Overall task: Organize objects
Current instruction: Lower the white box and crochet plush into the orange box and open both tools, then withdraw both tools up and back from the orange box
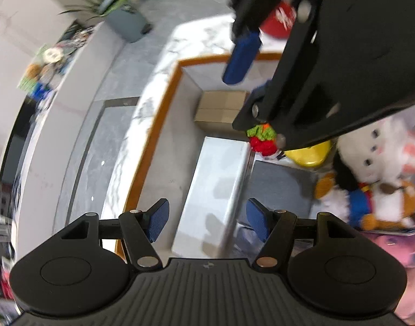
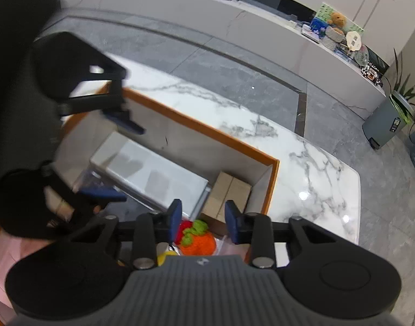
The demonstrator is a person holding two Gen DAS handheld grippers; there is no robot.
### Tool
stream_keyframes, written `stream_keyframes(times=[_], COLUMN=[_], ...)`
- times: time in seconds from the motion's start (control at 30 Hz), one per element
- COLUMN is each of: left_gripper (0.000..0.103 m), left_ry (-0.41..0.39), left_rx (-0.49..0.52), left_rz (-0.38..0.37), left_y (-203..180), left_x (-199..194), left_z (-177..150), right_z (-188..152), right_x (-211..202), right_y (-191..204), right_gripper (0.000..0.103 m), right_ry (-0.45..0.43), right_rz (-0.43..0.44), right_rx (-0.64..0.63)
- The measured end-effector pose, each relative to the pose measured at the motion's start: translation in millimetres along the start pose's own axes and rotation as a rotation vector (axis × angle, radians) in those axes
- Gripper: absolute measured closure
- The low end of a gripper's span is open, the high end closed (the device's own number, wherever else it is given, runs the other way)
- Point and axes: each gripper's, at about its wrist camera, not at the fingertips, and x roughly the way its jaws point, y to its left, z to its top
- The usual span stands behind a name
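Both grippers open and empty: left gripper (image 1: 207,218) wide, right gripper (image 2: 203,221) narrower over knitted fruit (image 2: 198,237). Box (image 1: 164,125) partly filled; plush toy (image 1: 376,179) at right unsorted.

A crocheted red and orange toy (image 2: 198,237) with green leaves lay in the orange-rimmed box (image 2: 204,131), beside a white carton (image 2: 153,175).

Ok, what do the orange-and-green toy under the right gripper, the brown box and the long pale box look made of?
Orange-and-green toy: crocheted yarn, going by its looped, fuzzy matte surface. Brown box: probably plain cardboard, matte, with a seam down its top. Long pale box: smooth and glossy, with soft reflections; coated card or plastic, I cannot tell which.
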Motion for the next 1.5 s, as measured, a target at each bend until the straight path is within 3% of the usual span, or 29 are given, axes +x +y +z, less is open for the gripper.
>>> stream_keyframes(times=[0.27, 0.4, 0.57, 0.67, 0.77, 0.83, 1.0, 1.13, 1.33, 1.5], left_gripper=[0.027, 0.023, 0.018, 0.013, 0.009, 0.005, 0.005, 0.005, 0.005, 0.005], left_ry=[-0.076, -0.124, -0.203, -0.281, -0.393, -0.465, -0.524, -0.596, -0.506, -0.409], left_rx=[-0.203, -0.305, -0.466, -0.556, -0.660, -0.738, -0.881, -0.985, -1.071, -1.120], left_rz=[0.106, 0.155, 0.187, 0.219, 0.254, 0.273, 0.388, 0.493, 0.492, 0.566], left_y=[-13.0, -25.7, -39.8, -50.4, -64.3, -74.7, -99.3, -128.0, -145.1, -153.8], left_x=[-86.7, -138.0, -194.9, -227.0, -253.4, -265.3, -271.0, -261.9, -235.5, -215.4], left_z=[-16.1, -27.9, -44.6, -54.0, -65.5, -74.4, -86.1, -96.1, -100.5, -111.0], right_z=[-2.6, -5.5, -15.5, -25.4, -40.8, -53.4, -99.8, -139.9, -166.8, -182.7], right_x=[-47.6, -96.9, -159.5, -191.2, -220.3, -234.9, -257.6, -252.6, -216.9, -187.9], right_y=[20.3, 40.8, 60.1, 70.7, 76.4, 80.8, 89.8, 96.2, 100.7, 106.2], right_gripper=[0.063, 0.047, 0.039, 0.038, 0.024, 0.024, 0.019, 0.012, 0.009, 0.005], right_ry=[-0.017, -0.051, -0.081, -0.093, -0.140, -0.191, -0.417, -0.521, -0.520, -0.503], right_rz=[0.016, 0.004, 0.006, -0.005, -0.022, -0.032, -0.053, -0.064, -0.053, -0.057], right_rx=[0.066, 0.035, 0.058, 0.047, 0.076, 0.098, 0.204, 0.307, 0.406, 0.477])
